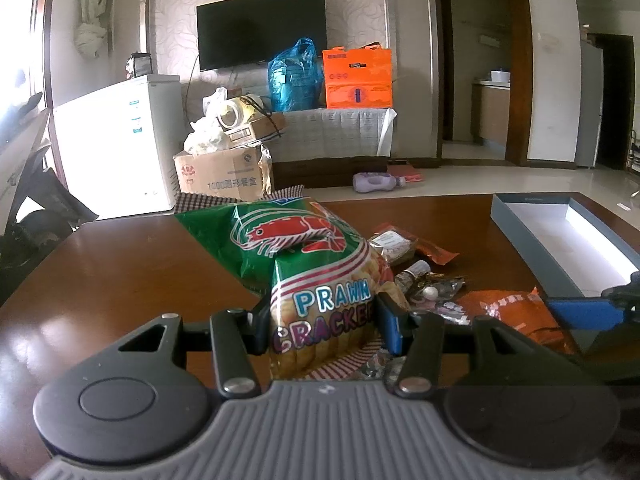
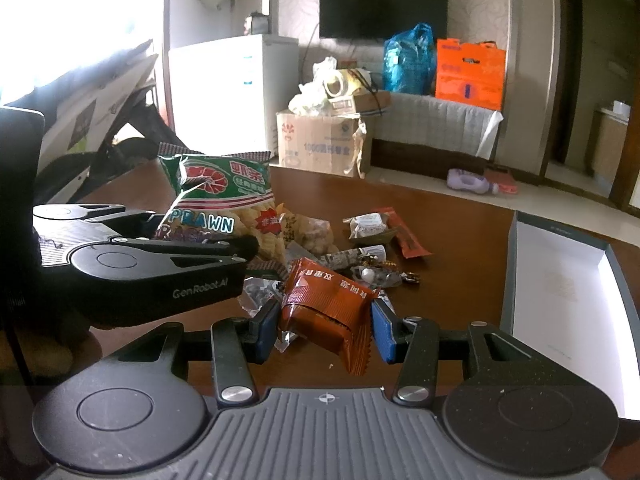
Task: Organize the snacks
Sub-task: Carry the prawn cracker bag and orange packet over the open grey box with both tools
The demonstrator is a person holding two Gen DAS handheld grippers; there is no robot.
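Brown wooden bench strewn with snacks, an open grey box at 3 o'clock; left gripper jaws pinch the green prawn cracker bag, right gripper jaws grip an orange snack packet at 6 o'clock

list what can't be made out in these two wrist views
- Left wrist view: the bottom of the green foil prawn cracker bag is hidden behind the left gripper.
- Left wrist view: the right gripper is cut off by the edge.
- Right wrist view: the open grey cardboard box runs off the right edge.
- Right wrist view: small wrappers behind the orange foil snack packet are too small to read.
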